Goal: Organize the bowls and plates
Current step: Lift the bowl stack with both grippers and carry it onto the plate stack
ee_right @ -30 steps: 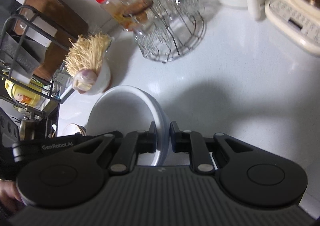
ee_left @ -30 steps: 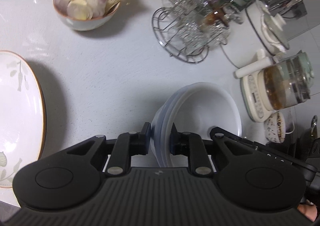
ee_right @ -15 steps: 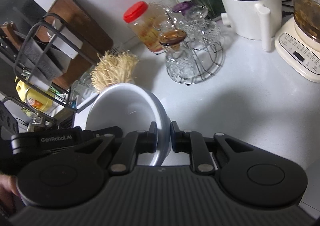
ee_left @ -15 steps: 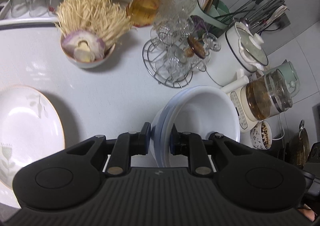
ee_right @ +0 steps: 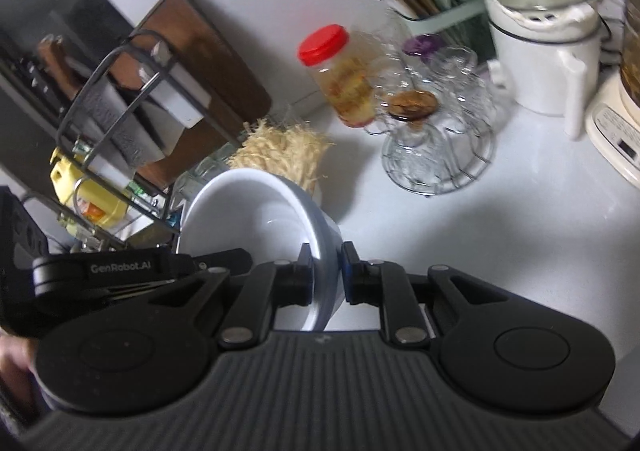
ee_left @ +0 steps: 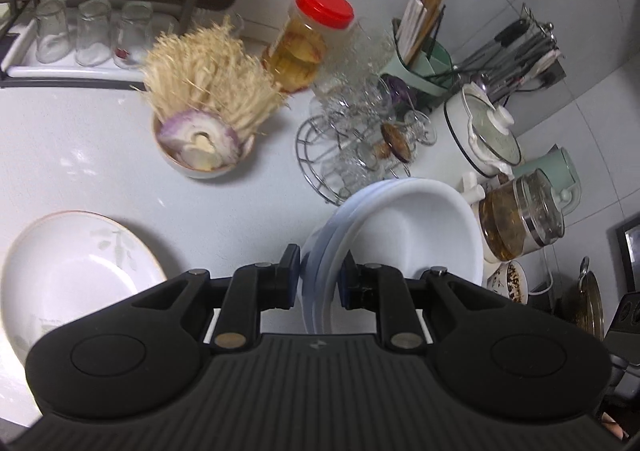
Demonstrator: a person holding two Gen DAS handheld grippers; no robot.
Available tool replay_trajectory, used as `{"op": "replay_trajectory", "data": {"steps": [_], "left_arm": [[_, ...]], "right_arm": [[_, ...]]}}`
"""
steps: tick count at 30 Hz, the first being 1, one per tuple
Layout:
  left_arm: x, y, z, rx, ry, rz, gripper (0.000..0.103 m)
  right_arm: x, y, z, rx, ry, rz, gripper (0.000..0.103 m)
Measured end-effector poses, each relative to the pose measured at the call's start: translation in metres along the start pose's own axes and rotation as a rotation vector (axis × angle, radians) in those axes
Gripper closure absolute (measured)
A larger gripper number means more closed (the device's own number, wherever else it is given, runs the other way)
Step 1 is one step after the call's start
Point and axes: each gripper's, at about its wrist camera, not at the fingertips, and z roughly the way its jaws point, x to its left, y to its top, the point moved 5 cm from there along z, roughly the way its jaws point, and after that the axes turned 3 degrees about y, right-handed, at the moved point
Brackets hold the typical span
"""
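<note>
- While both claws pinch opposite rims of the same load, the stack of white bowls (ee_left: 404,235) hangs between them, clear of the counter (ee_left: 100,155).
- Left of the left gripper (ee_left: 318,277) and below it, the leaf-patterned plate (ee_left: 76,275) lies flat on the counter, well apart from the stack.
- The left gripper has its jaws nearly closed, clamped on the near rim of the stack, which shows several nested layers; the bowls open away to its right.
- Ahead of it stand a bowl of enoki mushrooms and onion (ee_left: 204,131) and a wire rack of glasses (ee_left: 352,155).
- The right gripper (ee_right: 326,277) is pinched just as narrowly on the far rim, the bowls (ee_right: 260,219) spreading to its left.
- My reading: the stack spans the two claws, so neither can let go alone; any set-down has to keep both level, and the plate lies nearer the left hand.
</note>
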Motion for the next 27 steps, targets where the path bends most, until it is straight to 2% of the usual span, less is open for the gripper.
{"op": "replay_trajectory", "data": {"steps": [8,13,21,27], "left_arm": [[0.047,0.000,-0.029,-0.041,0.008,-0.039,0.081],[0.081,-0.003,-0.047,-0.069,0.044,-0.065,0.081],[0.139,-0.016,-0.061,-0.075,0.098,-0.140,0.081],[0.179,-0.034,-0.047,-0.035,0.143,-0.195,0.081]], "right_arm": [[0.043,-0.008,0.019,0.016,0.035,-0.045,0.085],[0.072,-0.016,0.040,0.038,0.075,-0.062,0.085],[0.110,-0.040,0.079,0.138,0.099,-0.101,0.085],[0.123,-0.066,0.114,0.233,0.076,-0.131,0.085]]}}
